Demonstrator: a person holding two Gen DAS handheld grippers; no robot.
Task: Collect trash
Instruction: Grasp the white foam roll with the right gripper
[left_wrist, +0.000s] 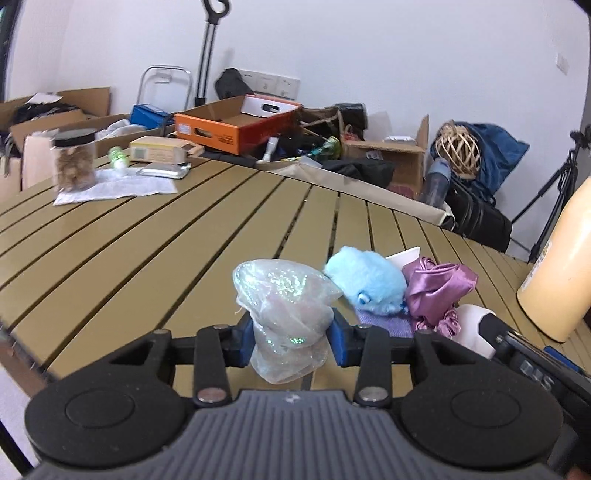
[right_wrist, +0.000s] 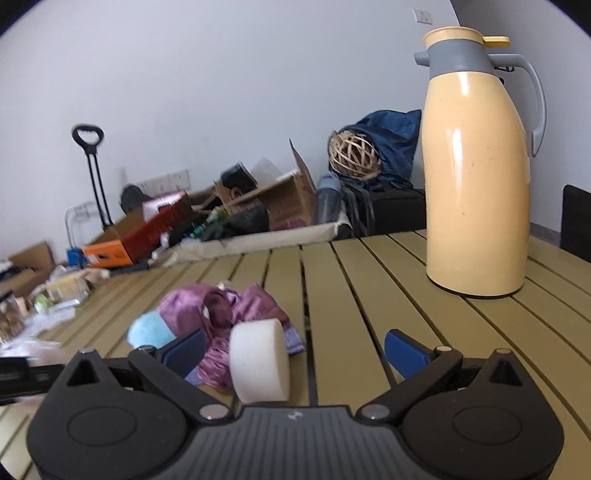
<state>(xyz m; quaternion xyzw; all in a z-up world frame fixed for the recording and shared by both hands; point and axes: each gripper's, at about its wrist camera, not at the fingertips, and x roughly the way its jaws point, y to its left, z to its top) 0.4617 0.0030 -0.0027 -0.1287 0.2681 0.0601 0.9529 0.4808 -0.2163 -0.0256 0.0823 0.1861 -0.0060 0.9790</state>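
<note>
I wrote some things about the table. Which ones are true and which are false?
1. The left hand-held gripper is pinching a shiny bag. True.
2. The right hand-held gripper is squeezing the white foam. False: its jaws stand wide open, and the foam only sits between them, nearer the left finger.
3. The yellow jug has fallen over. False: it stands upright on the table.
4. A blue fluffy toy lies beside purple cloth. True.
5. The jar has a red lid. False: the lid is black.
</note>
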